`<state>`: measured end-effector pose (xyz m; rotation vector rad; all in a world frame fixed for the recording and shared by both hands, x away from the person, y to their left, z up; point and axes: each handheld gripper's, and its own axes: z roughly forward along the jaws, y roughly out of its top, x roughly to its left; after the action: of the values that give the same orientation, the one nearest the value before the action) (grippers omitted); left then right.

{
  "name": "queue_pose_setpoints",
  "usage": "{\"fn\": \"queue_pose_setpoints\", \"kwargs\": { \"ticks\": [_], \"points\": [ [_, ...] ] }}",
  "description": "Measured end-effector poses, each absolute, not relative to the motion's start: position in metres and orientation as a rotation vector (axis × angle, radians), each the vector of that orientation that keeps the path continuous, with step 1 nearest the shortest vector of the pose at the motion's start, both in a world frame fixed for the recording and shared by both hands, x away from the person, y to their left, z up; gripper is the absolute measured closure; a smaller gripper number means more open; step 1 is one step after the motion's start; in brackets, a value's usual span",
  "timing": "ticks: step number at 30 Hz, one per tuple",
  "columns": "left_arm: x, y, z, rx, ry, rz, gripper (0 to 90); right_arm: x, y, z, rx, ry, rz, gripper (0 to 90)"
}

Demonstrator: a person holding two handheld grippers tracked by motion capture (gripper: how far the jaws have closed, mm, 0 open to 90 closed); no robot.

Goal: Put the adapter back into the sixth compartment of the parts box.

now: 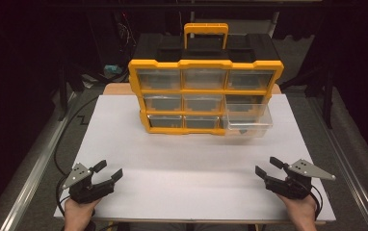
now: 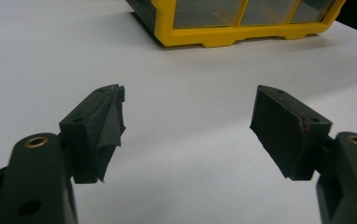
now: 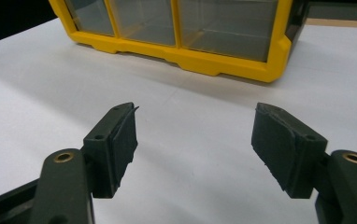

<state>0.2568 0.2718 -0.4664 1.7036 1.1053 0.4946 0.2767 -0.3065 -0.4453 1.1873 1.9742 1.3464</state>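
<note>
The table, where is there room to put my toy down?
The white table is bare between the yellow drawer cabinet and the left gripper and right gripper. It is crowded by the pulled-out clear drawer at the cabinet's right.

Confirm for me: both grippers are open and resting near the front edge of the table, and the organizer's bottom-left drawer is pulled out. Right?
Not quite. The pulled-out drawer is at the bottom right of the yellow organizer, not the bottom left, as the high view shows. The rest holds: the left gripper and right gripper are both open, near the front edge of the table.
</note>
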Motion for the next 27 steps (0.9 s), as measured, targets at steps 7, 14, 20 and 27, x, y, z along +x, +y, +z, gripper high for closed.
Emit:
{"fn": "queue_pose_setpoints", "kwargs": {
  "ticks": [7,14,20,27],
  "points": [
    [0.257,0.272,-0.466,1.703,1.104,0.495,26.6,0.270,-0.311,-0.450,1.194,1.941,1.352,30.0],
    [0.256,0.272,-0.466,1.700,1.103,0.497,26.7,0.262,-0.313,-0.456,1.184,1.929,1.346,28.7],
    [0.256,0.272,-0.466,1.704,1.097,0.497,26.6,0.256,-0.315,-0.457,1.179,1.899,1.375,28.6],
    [0.256,0.271,-0.466,1.706,1.096,0.497,26.6,0.257,-0.314,-0.458,1.182,1.900,1.372,28.6]
  ]
}}
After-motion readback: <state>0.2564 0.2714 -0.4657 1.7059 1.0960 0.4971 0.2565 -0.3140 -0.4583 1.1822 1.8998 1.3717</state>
